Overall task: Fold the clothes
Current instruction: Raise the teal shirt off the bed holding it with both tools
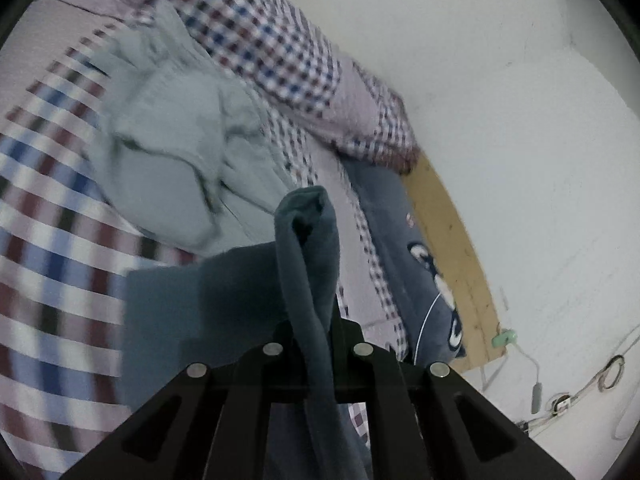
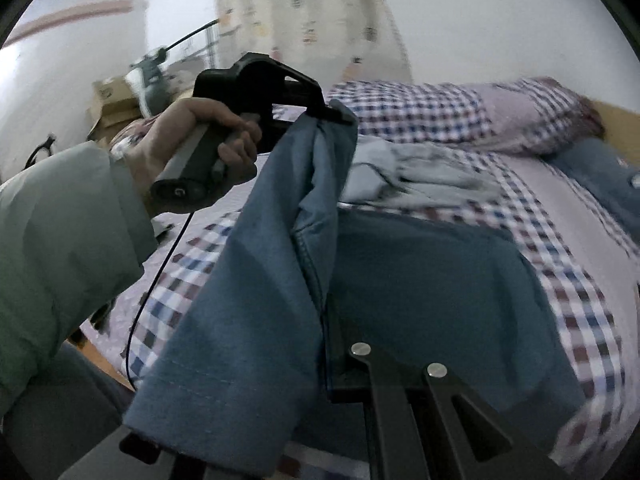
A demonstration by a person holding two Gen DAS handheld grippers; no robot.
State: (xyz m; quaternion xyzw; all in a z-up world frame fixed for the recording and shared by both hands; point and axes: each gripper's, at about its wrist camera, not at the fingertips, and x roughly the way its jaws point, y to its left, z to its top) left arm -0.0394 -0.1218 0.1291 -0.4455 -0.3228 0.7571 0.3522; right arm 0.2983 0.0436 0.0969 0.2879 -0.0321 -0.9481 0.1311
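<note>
Denim, mid-blue and soft-looking, fills the middle of both views: one pair of jeans (image 2: 248,280) hangs between the two grippers, its stitched hem (image 2: 208,404) at the lower left of the right wrist frame and the rest of the cloth lying flat on the bed (image 2: 580,308) at lower centre. In the left wrist view the left gripper (image 1: 316,320) has its two black fingers pressed on a rolled fold of the jeans (image 1: 308,240), which rises as a thick tube between them at frame centre. In the right wrist view that same left gripper (image 2: 332,114) shows at upper centre, held by a hand (image 2: 200,140) in a pale green sleeve (image 2: 60,248), pinching the top edge of the denim. The right gripper (image 2: 332,340) at the bottom has one black finger (image 2: 340,360) against the cloth's seam; the other finger is hidden under the fabric, so the grip looks closed on the jeans. The bed is covered in a checked sheet of red, blue and white squares. A crumpled pale grey-blue garment (image 1: 168,140) lies at centre left of the left wrist frame, apart from the jeans. A checked pillow (image 1: 360,120) and a dark blue printed cushion (image 1: 420,272) sit by a wooden bed edge (image 1: 452,240) and a white wall (image 1: 500,80). Bare sheet lies open at the left.
</note>
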